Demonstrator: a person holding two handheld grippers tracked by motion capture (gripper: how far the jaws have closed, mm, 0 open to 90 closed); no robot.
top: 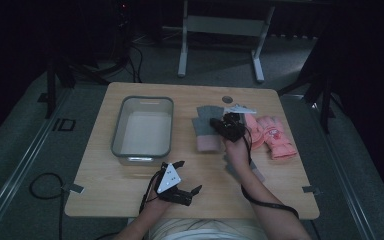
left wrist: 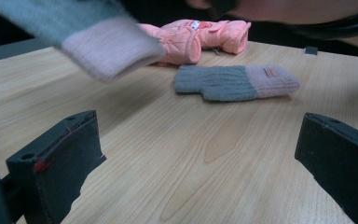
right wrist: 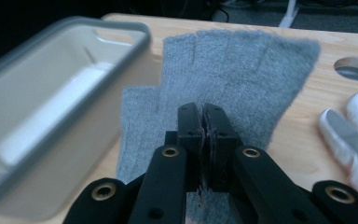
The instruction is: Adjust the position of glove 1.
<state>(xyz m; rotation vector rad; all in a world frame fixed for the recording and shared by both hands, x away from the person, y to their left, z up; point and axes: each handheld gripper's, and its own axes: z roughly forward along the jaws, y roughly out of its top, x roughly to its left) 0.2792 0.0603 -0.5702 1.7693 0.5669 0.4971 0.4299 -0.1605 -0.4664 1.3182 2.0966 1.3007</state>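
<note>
A grey knit glove point(top: 203, 125) with a pink cuff is pinched by my right gripper point(top: 216, 123), whose jaws are shut on the fabric point(right wrist: 233, 70) in the right gripper view. In the left gripper view that glove point(left wrist: 100, 44) hangs blurred above the table. Its mate, a second grey glove point(left wrist: 235, 82), lies flat on the wood, partly under the right forearm point(top: 252, 172) in the high view. My left gripper point(top: 189, 176) rests near the front edge, jaws wide open and holding nothing point(left wrist: 200, 140).
A grey-rimmed white bin point(top: 143, 128) stands left of the held glove, close beside it point(right wrist: 51, 107). A pair of pink padded gloves point(top: 272, 135) lies at the right. A white glove point(right wrist: 349, 135) and a round table hole point(top: 227, 99) sit behind.
</note>
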